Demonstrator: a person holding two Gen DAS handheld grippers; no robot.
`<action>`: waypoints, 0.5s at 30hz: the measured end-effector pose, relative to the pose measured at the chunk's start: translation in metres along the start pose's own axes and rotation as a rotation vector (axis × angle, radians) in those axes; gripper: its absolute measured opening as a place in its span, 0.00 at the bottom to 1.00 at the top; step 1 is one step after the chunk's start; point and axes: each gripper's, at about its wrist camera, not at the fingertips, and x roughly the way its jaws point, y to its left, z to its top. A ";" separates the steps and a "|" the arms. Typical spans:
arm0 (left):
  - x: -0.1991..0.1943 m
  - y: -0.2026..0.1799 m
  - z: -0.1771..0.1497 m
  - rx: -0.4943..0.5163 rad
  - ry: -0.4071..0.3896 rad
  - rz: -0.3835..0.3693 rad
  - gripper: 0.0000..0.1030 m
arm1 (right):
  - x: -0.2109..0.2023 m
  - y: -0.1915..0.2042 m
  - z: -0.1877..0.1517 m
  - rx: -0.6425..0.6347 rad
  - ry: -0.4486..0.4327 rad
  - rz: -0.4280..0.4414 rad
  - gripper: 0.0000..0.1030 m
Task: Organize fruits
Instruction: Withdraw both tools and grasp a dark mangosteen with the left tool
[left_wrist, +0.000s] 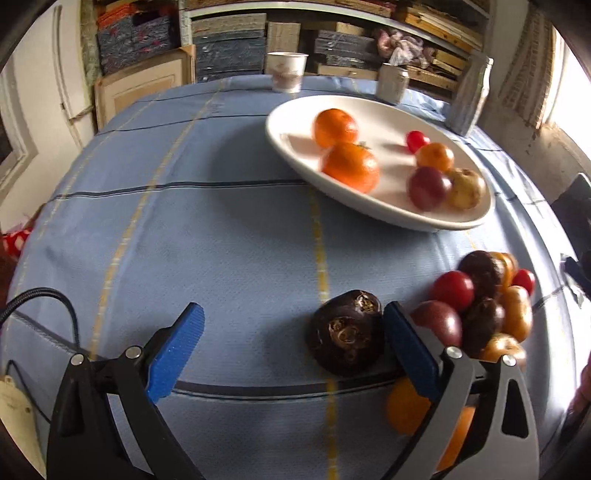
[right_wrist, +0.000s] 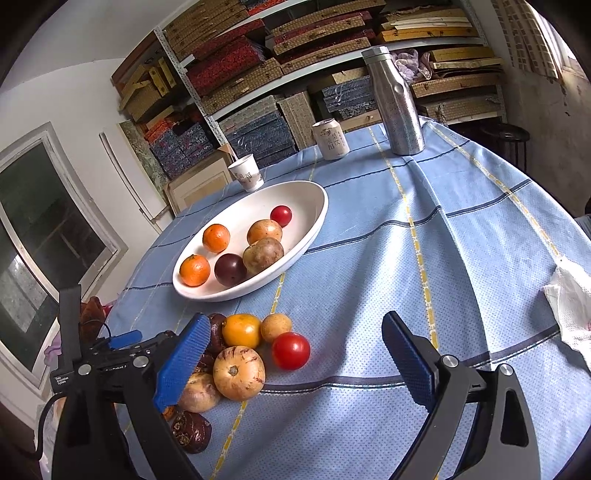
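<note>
A white oval bowl (left_wrist: 295, 155) (right_wrist: 314, 221) on the blue cloth holds oranges (left_wrist: 336, 127), a cherry tomato (left_wrist: 417, 141), a purple fruit (left_wrist: 428, 188) and brownish fruits (right_wrist: 263, 255). A loose pile of fruit (left_wrist: 480, 306) (right_wrist: 240, 365) lies nearer me. My left gripper (left_wrist: 293, 334) is open; a dark wrinkled fruit (left_wrist: 347, 332) sits on the cloth between its blue fingers, against the right one. My right gripper (right_wrist: 295, 345) is open above the cloth, with a red tomato (right_wrist: 291, 350) and a tan striped fruit (right_wrist: 239, 373) between its fingers.
At the table's far side stand a paper cup (left_wrist: 286, 72) (right_wrist: 246, 173), a drink can (right_wrist: 331, 139) and a steel bottle (right_wrist: 397, 99). A crumpled white tissue (right_wrist: 570, 306) lies at the right. Shelves of stacked boxes (right_wrist: 258, 92) rise behind the table.
</note>
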 end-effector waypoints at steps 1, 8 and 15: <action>-0.002 0.003 0.000 0.001 -0.011 0.039 0.95 | -0.001 -0.001 0.000 0.002 -0.002 0.000 0.92; -0.010 0.019 -0.006 -0.025 -0.037 0.088 0.94 | -0.002 -0.001 0.001 -0.001 -0.012 0.011 0.92; -0.007 0.019 -0.015 -0.037 -0.019 0.074 0.94 | 0.001 -0.001 0.000 -0.009 -0.006 0.005 0.92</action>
